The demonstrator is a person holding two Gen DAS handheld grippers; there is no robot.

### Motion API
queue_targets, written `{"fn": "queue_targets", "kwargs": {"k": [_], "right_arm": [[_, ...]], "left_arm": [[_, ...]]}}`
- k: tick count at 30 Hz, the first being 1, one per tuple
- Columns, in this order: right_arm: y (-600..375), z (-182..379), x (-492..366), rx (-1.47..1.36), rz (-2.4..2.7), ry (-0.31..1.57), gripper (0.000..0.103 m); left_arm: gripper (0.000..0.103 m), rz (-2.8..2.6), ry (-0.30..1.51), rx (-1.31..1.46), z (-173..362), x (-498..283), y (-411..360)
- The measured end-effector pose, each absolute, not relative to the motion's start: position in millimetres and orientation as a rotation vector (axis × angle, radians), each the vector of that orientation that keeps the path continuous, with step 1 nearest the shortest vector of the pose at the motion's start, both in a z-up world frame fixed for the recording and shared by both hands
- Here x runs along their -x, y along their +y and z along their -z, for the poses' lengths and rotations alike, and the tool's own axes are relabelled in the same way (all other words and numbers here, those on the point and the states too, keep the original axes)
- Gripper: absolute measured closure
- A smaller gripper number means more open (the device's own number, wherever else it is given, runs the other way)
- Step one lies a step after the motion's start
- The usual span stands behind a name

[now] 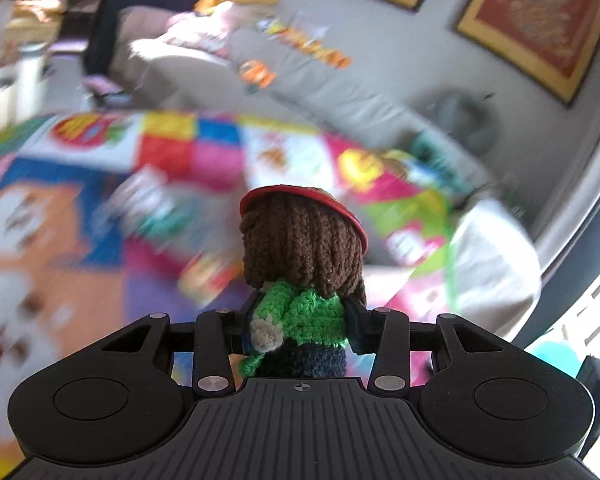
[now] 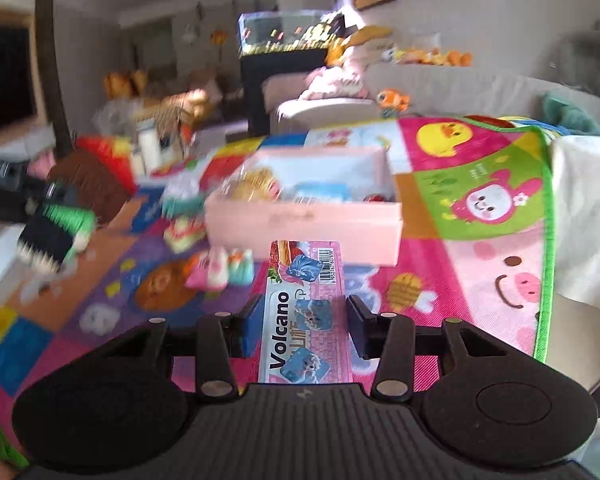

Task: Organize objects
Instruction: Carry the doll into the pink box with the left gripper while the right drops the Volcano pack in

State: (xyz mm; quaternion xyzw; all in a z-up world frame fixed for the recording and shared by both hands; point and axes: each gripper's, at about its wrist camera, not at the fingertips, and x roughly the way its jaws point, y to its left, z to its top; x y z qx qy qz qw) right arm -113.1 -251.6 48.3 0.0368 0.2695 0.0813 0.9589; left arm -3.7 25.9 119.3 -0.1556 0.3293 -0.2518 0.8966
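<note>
My left gripper point(image 1: 300, 322) is shut on a crochet doll point(image 1: 300, 248) with brown hair, a red cap, a green jumper and a dark blue base; the doll stands upright between the fingers, above the colourful play mat point(image 1: 60, 208). In the right wrist view the same doll point(image 2: 88, 184) shows blurred at the left. My right gripper point(image 2: 306, 318) is shut on a flat pink pack point(image 2: 304, 320) printed "Volcano", which points ahead toward an open pink box point(image 2: 308, 220) on the mat point(image 2: 480, 200). The box holds several small items.
Small toys point(image 2: 220, 268) lie scattered on the mat left of the pink box. A grey sofa point(image 1: 340, 92) with soft toys runs behind the mat. A fish tank point(image 2: 284, 36) on a dark stand is at the back. A white cushion point(image 2: 584, 208) lies at the right.
</note>
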Motion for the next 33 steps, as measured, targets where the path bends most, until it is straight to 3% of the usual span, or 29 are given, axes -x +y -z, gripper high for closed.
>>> {"fn": "queue_targets", "kwargs": {"k": [8, 11, 14, 16, 21, 23, 28, 33], "right_arm": [[-285, -50, 118, -0.166, -0.142, 0.452, 0.060], [-300, -47, 121, -0.180, -0.117, 0.441, 0.060], [-316, -43, 122, -0.187, -0.088, 0.435, 0.060], [-325, -40, 119, -0.205, -0.076, 0.437, 0.060], [-338, -32, 104, -0.228, -0.057, 0.457, 0.060], [-338, -30, 100, -0.223, -0.054, 0.470, 0.060], [-335, -27, 88, -0.214, -0.051, 0.499, 0.060], [-324, -35, 78, -0.197, -0.068, 0.499, 0.060]], "left_arm": [[0.058, 0.598, 0.747, 0.365, -123, -128, -78], [0.058, 0.703, 0.777, 0.123, -121, -165, -118], [0.058, 0.752, 0.689, -0.314, -124, -169, -160], [0.057, 0.789, 0.672, -0.439, -121, -178, -171], [0.053, 0.726, 0.736, -0.556, -91, -209, -174], [0.042, 0.709, 0.699, -0.607, -80, -206, -167], [0.044, 0.710, 0.603, -0.633, -90, -197, -147], [0.048, 0.598, 0.525, -0.373, -120, -185, -93]]}}
